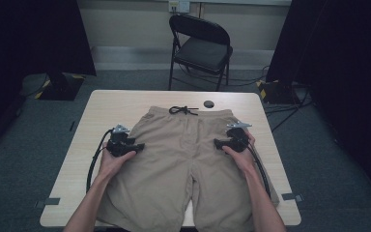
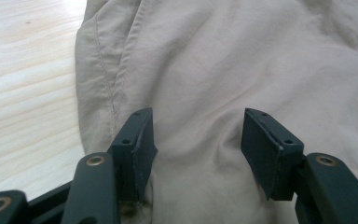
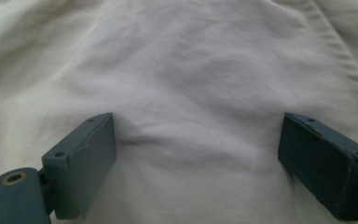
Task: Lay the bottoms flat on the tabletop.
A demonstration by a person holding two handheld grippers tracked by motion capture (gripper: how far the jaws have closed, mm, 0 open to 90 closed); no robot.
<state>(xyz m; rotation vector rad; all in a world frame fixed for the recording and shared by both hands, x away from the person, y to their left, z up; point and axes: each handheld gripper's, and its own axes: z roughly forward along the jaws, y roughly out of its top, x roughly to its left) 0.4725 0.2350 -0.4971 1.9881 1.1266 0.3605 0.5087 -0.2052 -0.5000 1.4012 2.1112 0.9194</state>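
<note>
table point(image 1: 101, 104): light wood top, sits on grey carpet; bare wood along far edge and both sides of the garment.
shorts point(image 1: 174, 164): khaki, laid flat and centred on the table, waistband at the far side, both legs pointing to the person; hems reach the near table edge. Left gripper view shows the side seam and the outer edge of the shorts point(image 2: 261, 70) next to bare wood. Right gripper view shows wrinkled cloth of the shorts point(image 3: 205, 70).
chair point(image 1: 200, 46): black folding type, beyond the far edge of the table, well apart from it.
left hand point(image 1: 110, 162): comes in from the bottom, holds the left gripper at the left outer edge of the shorts, about hip level.
right hand point(image 1: 241, 157): mirrors it at the right outer edge.
left gripper point(image 1: 139, 146) point(image 2: 198, 140): jaws apart, tips down on the cloth, a soft fold between them, nothing pinched.
right gripper point(image 1: 218, 143) point(image 3: 198, 158): jaws wide apart, resting on cloth, nothing clamped.
drawstring point(image 1: 182, 110): black, tied in a bow at the waistband centre.
round mark point(image 1: 208, 104): small dark disc on the tabletop just past the waistband; can't tell what it is.
</note>
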